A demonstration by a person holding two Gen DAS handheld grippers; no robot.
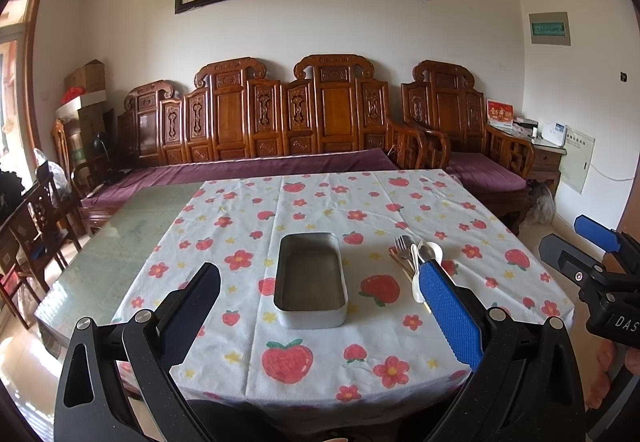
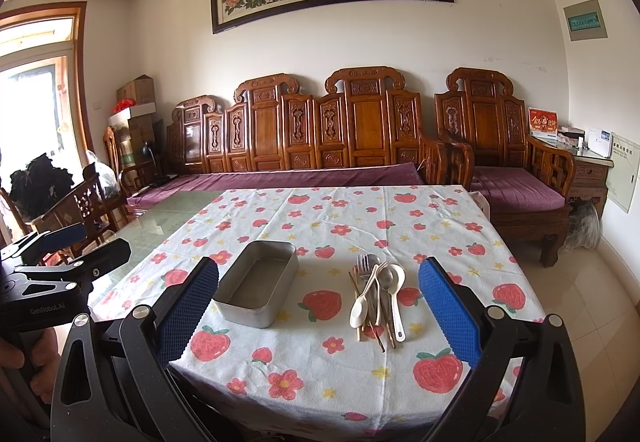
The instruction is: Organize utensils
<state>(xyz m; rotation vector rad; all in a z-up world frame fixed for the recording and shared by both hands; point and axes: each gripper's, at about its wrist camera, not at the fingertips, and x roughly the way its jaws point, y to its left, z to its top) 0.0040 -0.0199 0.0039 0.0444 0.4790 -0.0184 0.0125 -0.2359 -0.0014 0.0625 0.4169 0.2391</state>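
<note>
Utensils: mixed pile of white spoons, metal fork and wooden chopsticks (image 2: 376,294), lower centre; light, stiff, slippery; grip mid-handle
Tin: empty rectangular metal tin (image 2: 258,288), centre-left
Grippers: left gripper (image 1: 320,312) and right gripper (image 2: 319,306) spread wide, empty

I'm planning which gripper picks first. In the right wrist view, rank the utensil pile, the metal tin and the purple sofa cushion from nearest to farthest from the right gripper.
1. utensil pile, just ahead, slightly right of centre.
2. metal tin, ahead to the left.
3. purple sofa cushion, beyond the table's far edge.
</note>
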